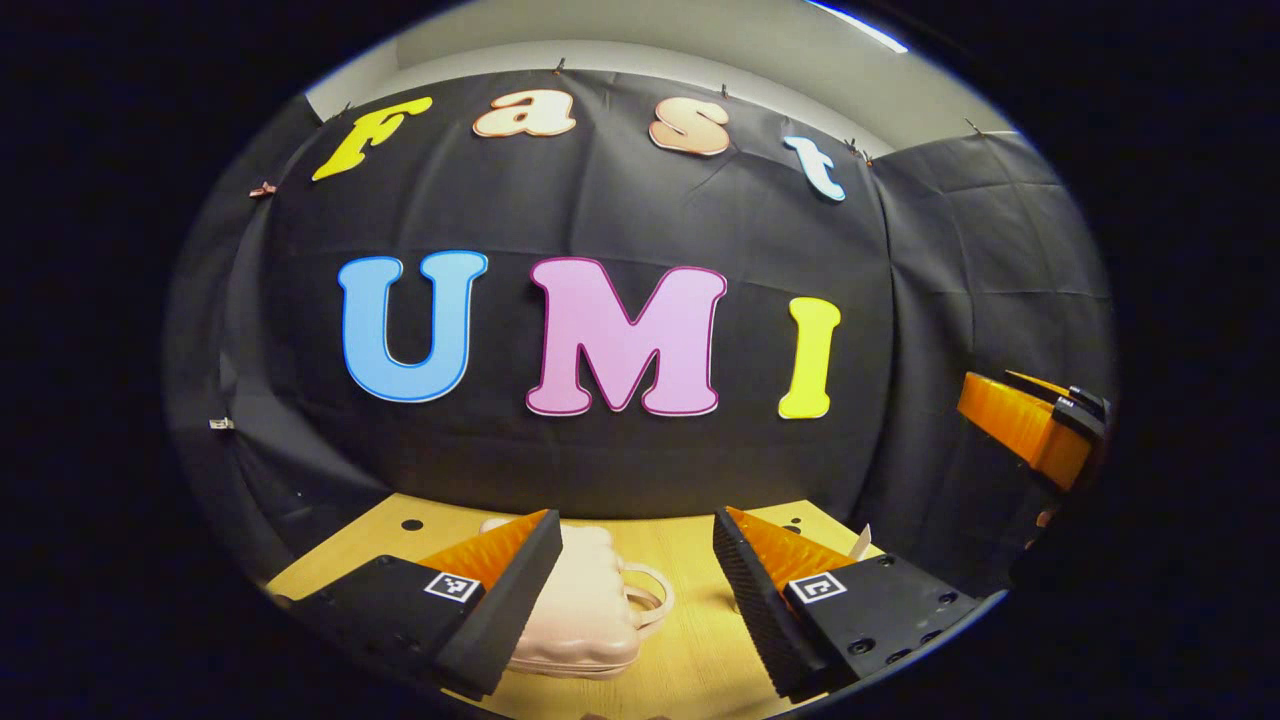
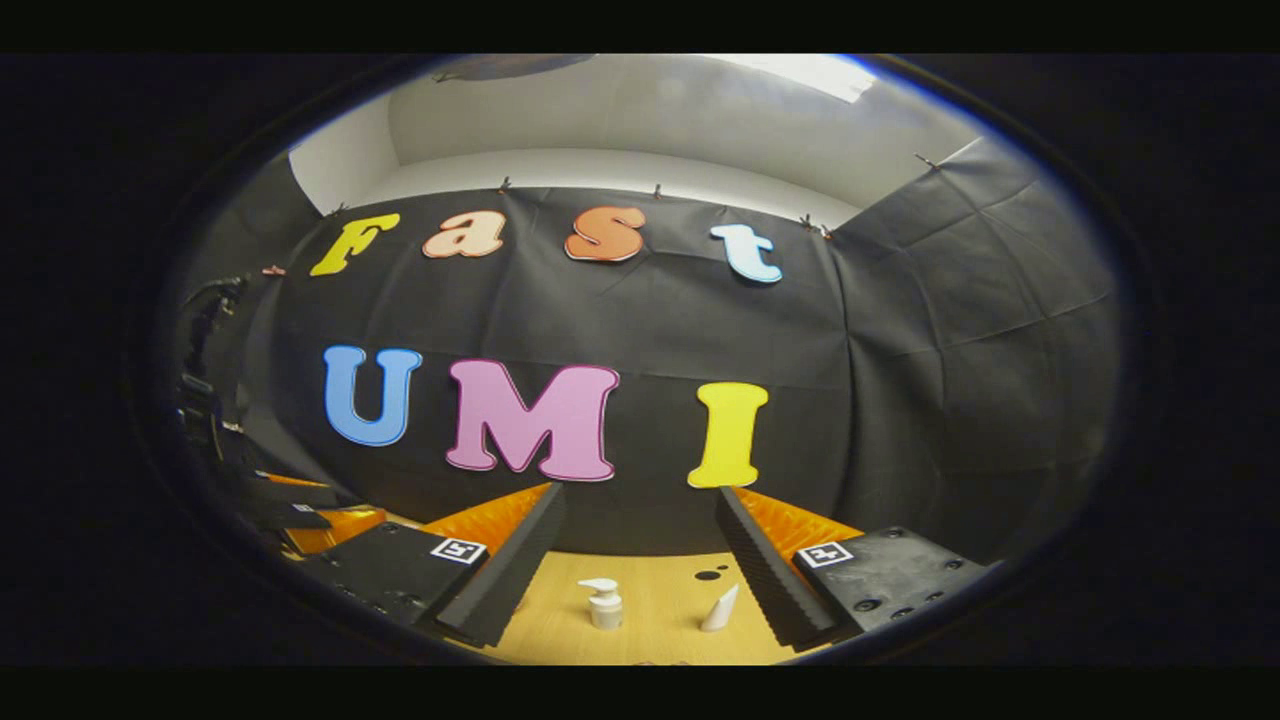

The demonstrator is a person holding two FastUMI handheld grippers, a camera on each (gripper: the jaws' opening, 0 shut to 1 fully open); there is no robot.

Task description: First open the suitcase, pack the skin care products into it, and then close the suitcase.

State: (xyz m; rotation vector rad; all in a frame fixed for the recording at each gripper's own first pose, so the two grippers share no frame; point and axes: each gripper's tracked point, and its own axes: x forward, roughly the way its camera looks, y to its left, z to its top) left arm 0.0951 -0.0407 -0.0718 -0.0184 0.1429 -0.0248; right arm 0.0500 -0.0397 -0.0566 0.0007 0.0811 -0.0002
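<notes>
Black cloth hangs behind a pale wooden table [image 1: 690, 640] in the booth, with a strip of light wall and ceiling above it. From my left gripper view, my left gripper [image 1: 637, 610] hovers over the table with its jaws spread wide and nothing between them. A pink suitcase [image 1: 580, 620], small and soft-looking with a looped handle facing right, lies closed on the wood just beyond and partly behind my left-hand finger. At the right edge of that view, my other gripper is visible, raised well apart from the case. From my right gripper view, my right gripper [image 2: 640, 590] is likewise held wide open and empty above the table. Two skin care products stand on the wood between its fingers, farther off: a white pump bottle [image 2: 604, 604], upright, and a white cone-shaped tube [image 2: 720, 609], leaning slightly and near my right-hand finger. The two are apart from each other, and neither is touched. Small dark holes dot the tabletop behind them.
</notes>
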